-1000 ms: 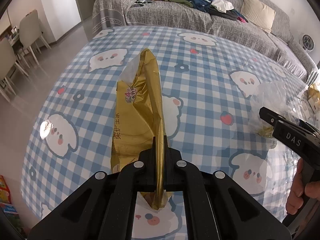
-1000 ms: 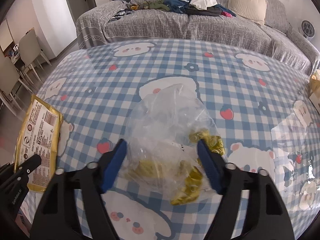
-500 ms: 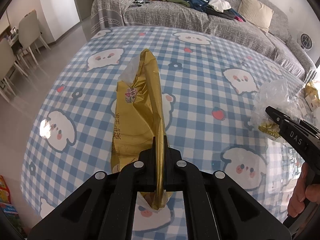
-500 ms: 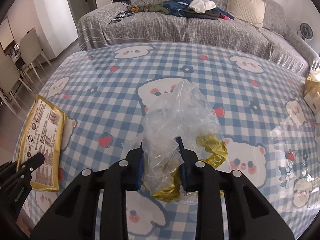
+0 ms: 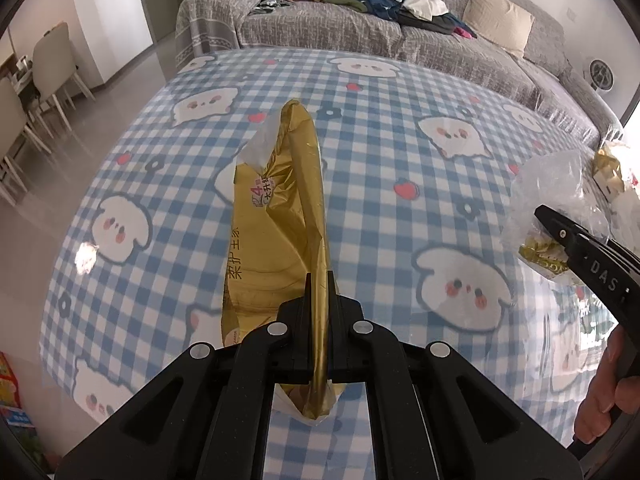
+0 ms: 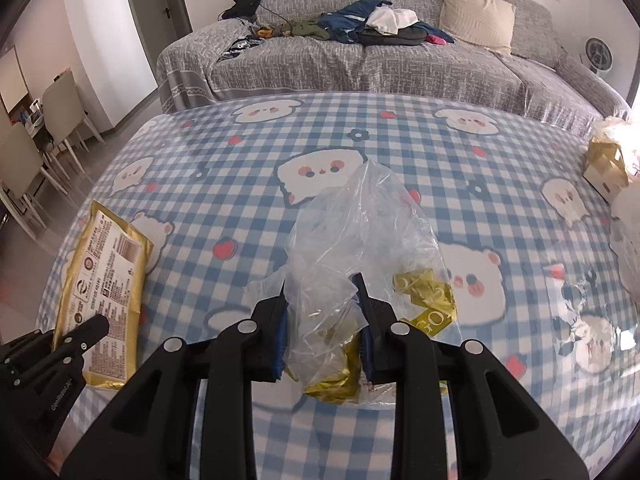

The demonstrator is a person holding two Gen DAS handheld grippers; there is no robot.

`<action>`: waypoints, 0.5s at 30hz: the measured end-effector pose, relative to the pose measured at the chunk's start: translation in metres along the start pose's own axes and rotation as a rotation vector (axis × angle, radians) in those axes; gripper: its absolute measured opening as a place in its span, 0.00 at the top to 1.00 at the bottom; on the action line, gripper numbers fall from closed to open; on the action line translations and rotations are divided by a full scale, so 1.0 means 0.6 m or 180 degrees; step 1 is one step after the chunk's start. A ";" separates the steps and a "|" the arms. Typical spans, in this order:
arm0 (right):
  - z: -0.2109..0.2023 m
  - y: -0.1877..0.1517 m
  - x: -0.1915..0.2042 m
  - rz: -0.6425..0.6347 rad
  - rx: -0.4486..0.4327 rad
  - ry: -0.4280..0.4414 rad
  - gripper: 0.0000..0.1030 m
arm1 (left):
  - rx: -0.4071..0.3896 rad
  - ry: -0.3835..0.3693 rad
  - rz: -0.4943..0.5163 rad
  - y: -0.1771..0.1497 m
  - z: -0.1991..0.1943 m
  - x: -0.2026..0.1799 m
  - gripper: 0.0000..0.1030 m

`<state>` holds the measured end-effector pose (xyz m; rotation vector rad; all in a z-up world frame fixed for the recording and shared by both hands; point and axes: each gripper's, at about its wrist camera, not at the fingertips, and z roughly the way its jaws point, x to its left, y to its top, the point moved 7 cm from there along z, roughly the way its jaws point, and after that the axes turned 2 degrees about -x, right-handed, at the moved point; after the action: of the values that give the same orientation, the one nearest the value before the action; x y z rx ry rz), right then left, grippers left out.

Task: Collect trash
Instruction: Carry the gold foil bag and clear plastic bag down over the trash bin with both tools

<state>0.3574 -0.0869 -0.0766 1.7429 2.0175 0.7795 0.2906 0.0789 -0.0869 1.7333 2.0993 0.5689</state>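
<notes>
In the left wrist view my left gripper is shut on the edge of a long gold foil package, which hangs edge-on over the blue checked tablecloth. The right wrist view shows that package at the left, with the left gripper at its near end. My right gripper is shut on a crumpled clear plastic bag that has gold wrappers inside. From the left wrist view, the right gripper and its bag sit at the far right.
A small cream carton stands at the table's right edge. A grey sofa with clothes and a cushion runs behind the table. Dining chairs stand at the left. A person's hand grips the right tool.
The right gripper's jaws closed from wide apart onto the plastic bag and bunched it up off the cloth. The left gripper kept its hold on the gold package and shifted a little over the table.
</notes>
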 end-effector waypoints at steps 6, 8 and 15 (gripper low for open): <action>-0.044 -0.038 0.006 -0.0014 -0.0032 -0.0031 0.75 | -0.0043 -0.0065 -0.0016 -0.029 -0.038 0.000 0.98; -0.058 -0.050 0.006 0.0017 -0.0029 -0.0019 0.75 | -0.0060 -0.0089 -0.0007 -0.038 -0.051 -0.004 0.98; -0.114 -0.110 0.001 0.0078 -0.0074 -0.0036 0.75 | -0.0098 -0.0131 0.0039 -0.102 -0.101 -0.010 0.98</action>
<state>0.2647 -0.1039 -0.0635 1.7581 1.9754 0.7958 0.2095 0.0582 -0.0666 1.7275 2.0426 0.5611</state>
